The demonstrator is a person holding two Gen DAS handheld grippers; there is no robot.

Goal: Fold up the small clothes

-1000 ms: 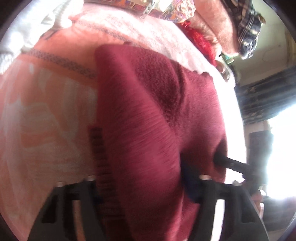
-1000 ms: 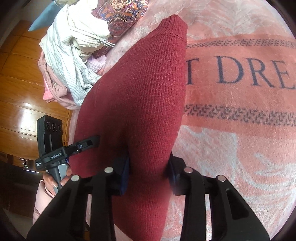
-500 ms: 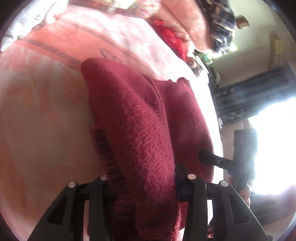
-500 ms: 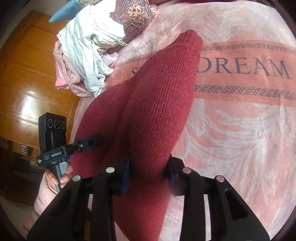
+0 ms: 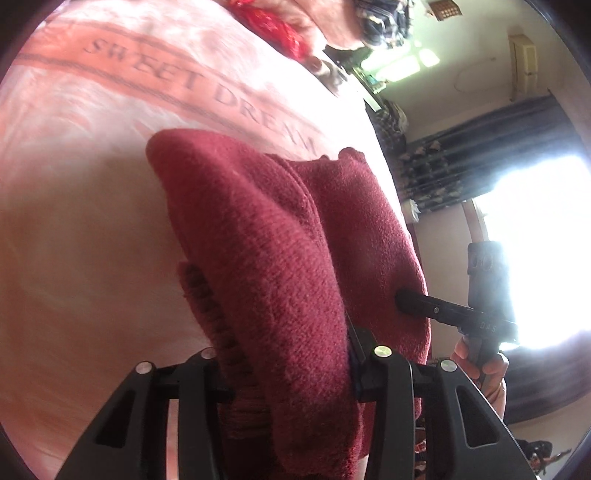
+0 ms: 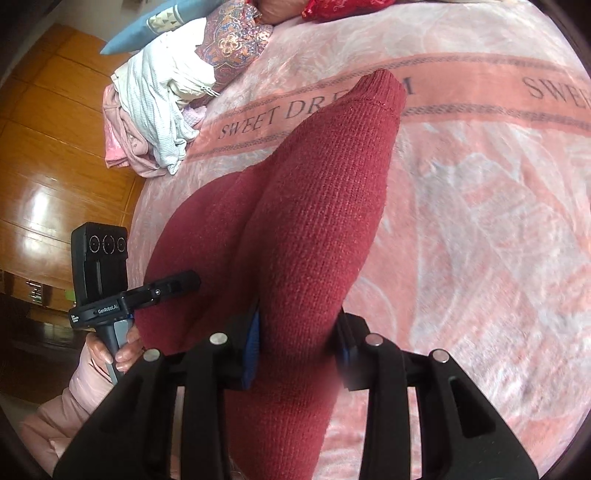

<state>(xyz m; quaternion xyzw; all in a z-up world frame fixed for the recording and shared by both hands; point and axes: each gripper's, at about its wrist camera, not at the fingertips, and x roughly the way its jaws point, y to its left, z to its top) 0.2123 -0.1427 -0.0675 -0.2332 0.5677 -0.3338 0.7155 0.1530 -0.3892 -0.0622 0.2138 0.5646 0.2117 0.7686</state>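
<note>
A dark red knit sweater (image 5: 266,236) hangs bunched over a pink blanket (image 5: 74,229) printed "SWEET DREAM". My left gripper (image 5: 291,369) is shut on a thick fold of it, with the ribbed hem by the left finger. My right gripper (image 6: 299,332) is shut on another fold, blue pads pressing either side. The sweater (image 6: 325,206) stretches away from the right gripper, and its far end rests on the blanket. In the right wrist view the left gripper (image 6: 184,280) bites the cloth's left edge. In the left wrist view the right gripper (image 5: 406,299) meets its right edge.
A pile of white and pink clothes (image 6: 155,107) lies at the bed's far left corner beside patterned pillows (image 6: 232,48). Wooden panelling (image 6: 48,155) stands to the left. A red cloth (image 5: 273,22), dark curtains (image 5: 476,162) and a bright window (image 5: 546,236) are on the other side.
Both grippers have carried the sweater across the bed and a little upward, and more of the blanket's lettering shows. The left jaws have narrowed on the fold.
</note>
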